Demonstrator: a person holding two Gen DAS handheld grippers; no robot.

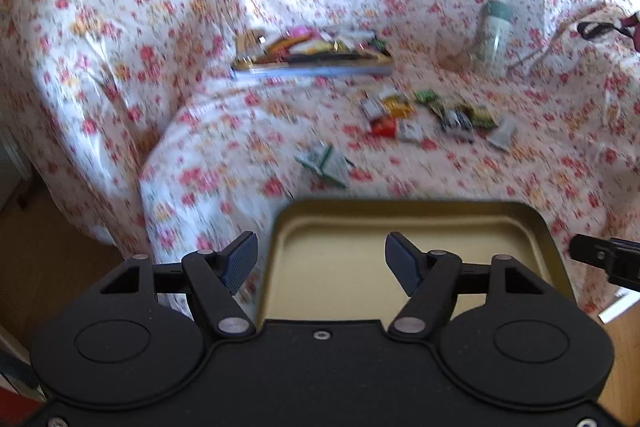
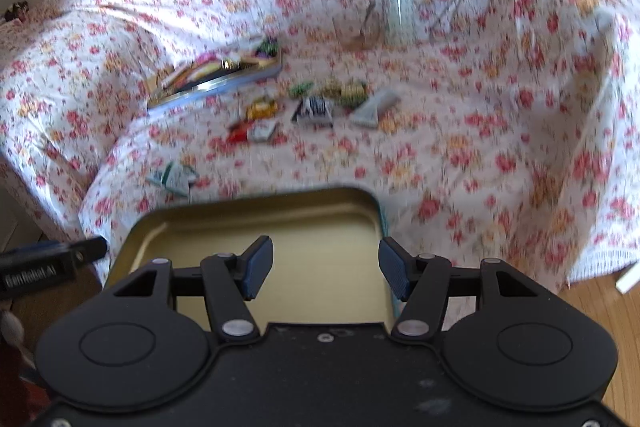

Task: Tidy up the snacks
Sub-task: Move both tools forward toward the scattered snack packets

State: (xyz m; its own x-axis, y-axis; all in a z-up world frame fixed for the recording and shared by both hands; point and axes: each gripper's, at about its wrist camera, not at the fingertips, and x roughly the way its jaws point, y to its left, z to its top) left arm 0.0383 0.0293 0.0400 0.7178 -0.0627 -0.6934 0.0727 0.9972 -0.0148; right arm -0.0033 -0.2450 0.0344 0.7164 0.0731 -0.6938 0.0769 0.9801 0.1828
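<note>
We hold the left gripper and right gripper, jaws apart, over an empty gold tin lid at the sofa's front edge; loose snacks lie scattered beside the filled tin

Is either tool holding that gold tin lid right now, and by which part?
Neither. Both the left tool and right tool stand open, with the empty tin lid lying below them, not gripped by either.
</note>
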